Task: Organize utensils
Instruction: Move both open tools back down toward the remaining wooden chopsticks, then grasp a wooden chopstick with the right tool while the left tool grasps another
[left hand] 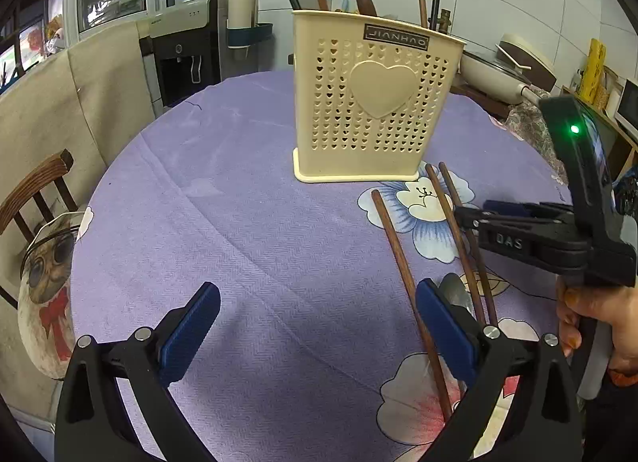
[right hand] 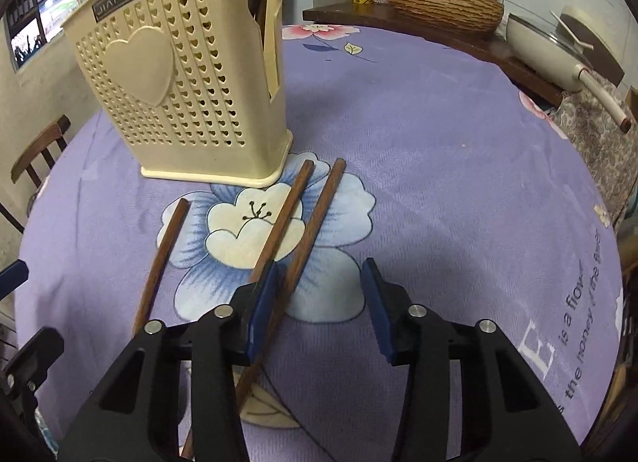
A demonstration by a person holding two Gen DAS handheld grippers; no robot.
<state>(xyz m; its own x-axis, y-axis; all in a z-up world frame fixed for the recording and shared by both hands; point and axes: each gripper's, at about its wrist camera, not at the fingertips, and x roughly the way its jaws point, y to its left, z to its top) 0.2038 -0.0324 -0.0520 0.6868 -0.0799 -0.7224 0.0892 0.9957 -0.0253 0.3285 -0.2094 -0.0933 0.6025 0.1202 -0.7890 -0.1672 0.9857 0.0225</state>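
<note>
A cream utensil holder [left hand: 371,103] with heart-shaped holes stands on the purple floral tablecloth [left hand: 223,223] and holds several utensils; it also shows in the right wrist view [right hand: 179,75]. Three brown wooden chopsticks lie in front of it: one apart on the left [left hand: 402,274] [right hand: 159,262], two close together [left hand: 458,231] [right hand: 315,223]. A metal spoon [left hand: 456,294] lies by my left gripper's right finger. My left gripper [left hand: 319,326] is open and empty. My right gripper [right hand: 321,302] [left hand: 470,215] is open, low over the pair, with the right-hand chopstick between its fingers.
A wooden chair [left hand: 36,191] stands at the table's left edge. A water dispenser [left hand: 187,47] is behind the table. A frying pan [right hand: 558,51] and a woven basket [right hand: 442,3] sit on a counter at the back right.
</note>
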